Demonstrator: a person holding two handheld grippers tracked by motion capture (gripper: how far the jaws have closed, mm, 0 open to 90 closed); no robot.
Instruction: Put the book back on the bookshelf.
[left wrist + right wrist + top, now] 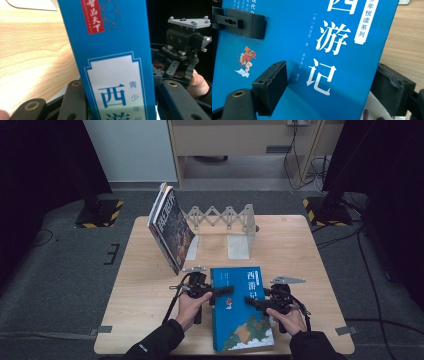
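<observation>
The blue book [241, 307] lies flat on the counter [145, 285], near its front edge, between the two hands. The left tongs [226, 290] straddle its left edge and the right tongs [251, 302] its right edge; whether either pair's pads press the cover I cannot tell. A second book [171, 227] leans against the grey bookend [239, 227] behind

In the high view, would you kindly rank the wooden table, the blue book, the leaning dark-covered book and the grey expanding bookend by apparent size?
1. wooden table
2. blue book and leaning dark-covered book: unsure, since the blue one lies nearer the camera and the other is tilted.
3. grey expanding bookend: openwork, so its rank against the books is rough.
</observation>
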